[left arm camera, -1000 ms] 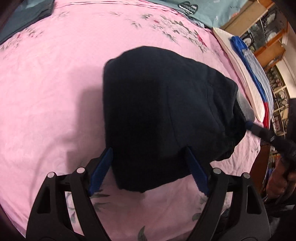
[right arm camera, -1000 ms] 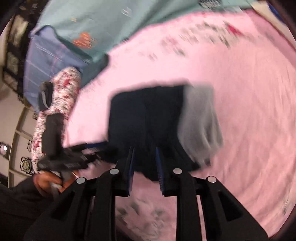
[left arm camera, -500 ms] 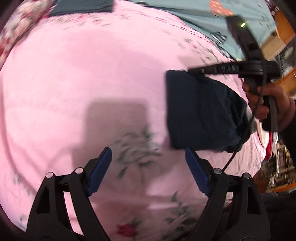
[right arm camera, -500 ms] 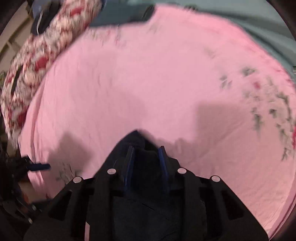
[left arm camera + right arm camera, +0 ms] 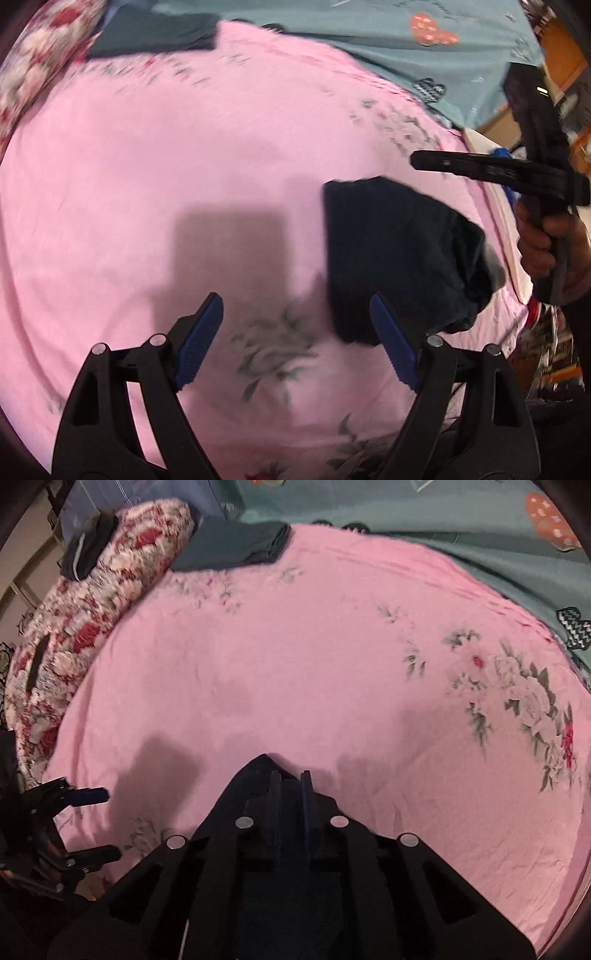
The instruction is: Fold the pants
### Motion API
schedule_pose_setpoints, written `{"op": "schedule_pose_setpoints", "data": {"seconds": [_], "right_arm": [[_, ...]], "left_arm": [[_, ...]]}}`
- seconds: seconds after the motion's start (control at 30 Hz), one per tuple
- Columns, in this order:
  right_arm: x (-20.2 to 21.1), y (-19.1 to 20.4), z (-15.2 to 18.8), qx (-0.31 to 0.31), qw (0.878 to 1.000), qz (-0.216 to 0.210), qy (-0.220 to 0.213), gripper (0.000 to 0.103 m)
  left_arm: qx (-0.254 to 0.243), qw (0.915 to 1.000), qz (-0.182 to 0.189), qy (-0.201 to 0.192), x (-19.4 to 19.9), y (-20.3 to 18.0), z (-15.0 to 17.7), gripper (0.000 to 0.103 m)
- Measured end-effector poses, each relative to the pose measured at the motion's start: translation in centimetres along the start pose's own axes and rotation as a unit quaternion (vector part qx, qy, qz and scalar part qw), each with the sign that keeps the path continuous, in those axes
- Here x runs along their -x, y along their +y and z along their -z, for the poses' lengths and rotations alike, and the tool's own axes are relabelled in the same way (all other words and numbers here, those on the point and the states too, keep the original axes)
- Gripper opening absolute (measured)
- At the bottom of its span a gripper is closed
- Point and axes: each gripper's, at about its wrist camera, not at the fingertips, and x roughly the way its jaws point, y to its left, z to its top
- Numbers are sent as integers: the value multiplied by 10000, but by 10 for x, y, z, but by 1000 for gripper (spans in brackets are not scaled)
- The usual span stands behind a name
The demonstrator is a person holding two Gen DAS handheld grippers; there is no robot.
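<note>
The dark navy pants (image 5: 399, 251) lie folded into a compact block on the pink floral sheet (image 5: 184, 155), right of centre in the left wrist view. My left gripper (image 5: 295, 299) hangs open over bare sheet, its right finger just in front of the pants' near edge, with nothing between the fingers. A hand (image 5: 543, 243) holds my right gripper (image 5: 415, 162) above the far side of the pants, clear of the cloth. In the right wrist view its jaws (image 5: 288, 773) are closing, nearly together, with the pants (image 5: 255, 771) showing dark beneath them. My left gripper (image 5: 110, 823) shows at the lower left there.
A rolled red-and-white floral quilt (image 5: 92, 627) lies along the bed's left edge. A folded dark teal garment (image 5: 236, 546) sits at the far side. A teal patterned blanket (image 5: 369, 22) runs along the back. Shelves and a white cushion stand beyond the right edge.
My left gripper has drawn back and to the left, so the pants no longer sit between its fingers. My right gripper has swung over above the pants and narrowed its jaws.
</note>
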Motion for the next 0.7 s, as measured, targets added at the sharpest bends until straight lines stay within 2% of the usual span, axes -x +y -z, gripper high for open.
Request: {"op": "schedule_pose_setpoints", "data": {"seconds": [0.07,0.13,0.27,0.33,0.37,0.43,0.5,0.6,0.7], "right_arm": [[39,-12,21,-174,9988,102,-447,14],[63,-29,49,-531,9963,109,-670,14],[70,-52,113,-1074,9916,173,-693,14],[56,-59,141,-1364,9892,134,-517,14],[45,-64,153,-1495,9879,159,-374,15],[16,-70,174,-1680,9852,300,-159,14],[9,-78,188,-1798,9825,200,-451,11],[18,-85,187,-2038,9776,-24,-516,13],[61,-85,190,-2095,9722,-258,-1008,24]], "left_arm": [[-253,9995,182,-17,-7,-22,-14,84],[-591,9976,358,2,-18,-52,-26,84],[-1442,9870,710,70,-45,-110,-39,84],[-1597,9833,843,209,-65,-125,-41,84],[-1610,9829,838,300,-75,-127,-42,84],[-1556,9846,475,641,-109,-122,-41,84],[-1646,9833,374,683,-126,-117,-36,84],[-2095,9756,-29,650,-117,-133,-29,84],[-1623,9853,-15,527,-90,-126,-36,84]]}}
